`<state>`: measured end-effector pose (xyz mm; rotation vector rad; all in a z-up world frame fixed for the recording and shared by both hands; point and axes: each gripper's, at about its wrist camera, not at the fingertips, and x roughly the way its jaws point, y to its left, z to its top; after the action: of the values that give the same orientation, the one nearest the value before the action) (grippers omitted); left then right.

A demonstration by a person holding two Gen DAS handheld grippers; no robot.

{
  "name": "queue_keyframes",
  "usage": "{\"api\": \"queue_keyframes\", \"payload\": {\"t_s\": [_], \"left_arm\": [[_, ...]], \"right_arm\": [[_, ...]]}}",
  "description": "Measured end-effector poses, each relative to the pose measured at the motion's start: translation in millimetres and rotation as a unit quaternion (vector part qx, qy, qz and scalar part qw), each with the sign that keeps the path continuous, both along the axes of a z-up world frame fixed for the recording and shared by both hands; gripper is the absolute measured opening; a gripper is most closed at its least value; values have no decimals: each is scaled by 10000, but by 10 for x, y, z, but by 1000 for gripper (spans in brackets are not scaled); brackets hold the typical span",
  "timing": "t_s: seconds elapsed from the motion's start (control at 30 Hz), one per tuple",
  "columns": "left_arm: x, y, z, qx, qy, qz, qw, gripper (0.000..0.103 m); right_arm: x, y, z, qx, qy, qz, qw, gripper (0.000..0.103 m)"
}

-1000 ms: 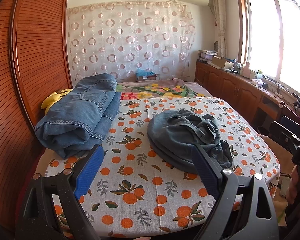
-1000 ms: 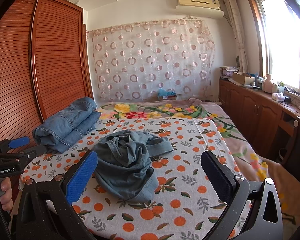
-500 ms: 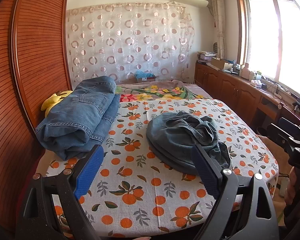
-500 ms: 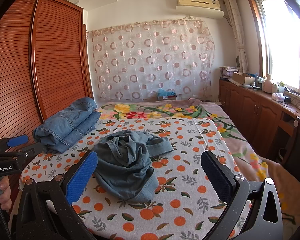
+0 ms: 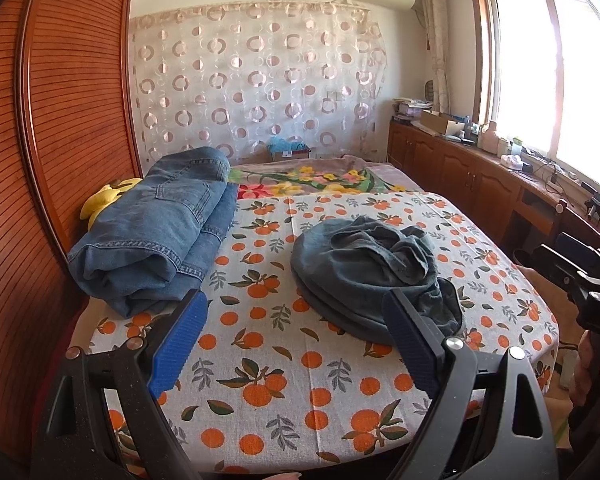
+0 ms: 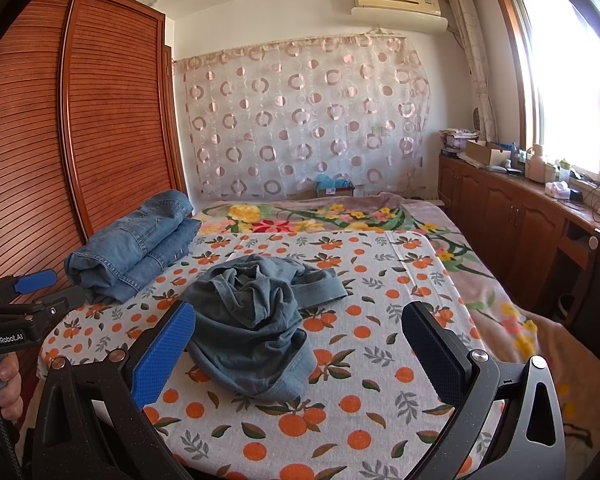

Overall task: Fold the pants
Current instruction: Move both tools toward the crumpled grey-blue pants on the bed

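Low over the near edge of the orange-print sheet [image 5: 284, 364]: left gripper [image 5: 292, 322] and right gripper [image 6: 300, 330], both level, jaws spread wide, empty. Crumpled grey-blue pants [image 6: 256, 320] heaped mid-sheet, untouched. Folded jeans [image 5: 156, 232] stacked beside wooden wardrobe [image 5: 56, 120].

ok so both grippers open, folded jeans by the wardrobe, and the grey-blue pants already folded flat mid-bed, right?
Not quite: the grey-blue pants lie crumpled in a heap, not folded, as the right wrist view shows. The left gripper and right gripper are open, and the folded jeans sit by the wardrobe.
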<state>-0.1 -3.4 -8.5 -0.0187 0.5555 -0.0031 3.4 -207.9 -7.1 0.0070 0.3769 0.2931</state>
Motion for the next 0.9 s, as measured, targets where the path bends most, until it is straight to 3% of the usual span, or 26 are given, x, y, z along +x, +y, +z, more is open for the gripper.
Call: {"api": "queue_keyframes", "payload": {"t_s": [0.33, 0.6, 0.9], "left_arm": [[220, 40, -394, -34, 471, -171, 9987, 90], [415, 103, -613, -135, 663, -368, 9970, 90], [532, 238, -801, -205, 833, -426, 9954, 89]], "right_arm": [[191, -46, -146, -137, 300, 195, 9993, 100], [466, 24, -254, -294, 643, 507, 9962, 76], [774, 197, -423, -470, 1269, 997, 9858, 68]]}}
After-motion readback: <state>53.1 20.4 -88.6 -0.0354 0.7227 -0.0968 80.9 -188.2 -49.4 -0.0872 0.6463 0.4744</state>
